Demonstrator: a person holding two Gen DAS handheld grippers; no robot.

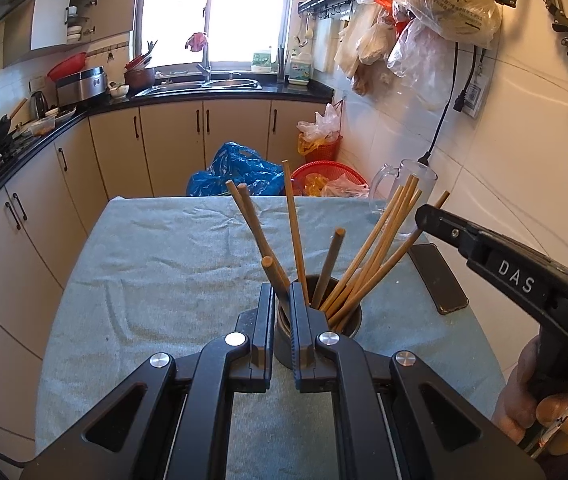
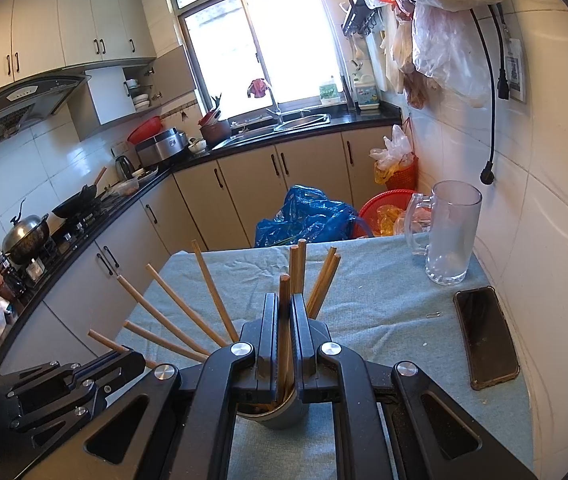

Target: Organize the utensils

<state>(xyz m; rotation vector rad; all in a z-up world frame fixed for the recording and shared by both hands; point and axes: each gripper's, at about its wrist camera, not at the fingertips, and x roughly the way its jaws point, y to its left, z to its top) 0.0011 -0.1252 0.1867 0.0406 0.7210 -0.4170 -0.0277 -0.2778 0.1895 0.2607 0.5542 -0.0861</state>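
A dark metal cup (image 1: 348,326) stands on the table's grey-green cloth (image 1: 144,264) and holds several wooden chopsticks (image 1: 372,248) that fan outwards. My left gripper (image 1: 283,294) is shut on one chopstick (image 1: 274,274) at the cup's near rim. My right gripper (image 2: 284,304) is shut on another chopstick (image 2: 284,308) that stands in the same cup (image 2: 284,412). The right gripper also shows at the right of the left wrist view (image 1: 484,248). The left gripper shows at the lower left of the right wrist view (image 2: 64,384).
A clear glass mug (image 2: 450,236) stands at the table's far right corner. A black phone (image 2: 484,336) lies along the right edge by the tiled wall. Blue bag (image 2: 308,220) and red baskets (image 2: 388,208) sit on the floor beyond the table. Kitchen counters run left and behind.
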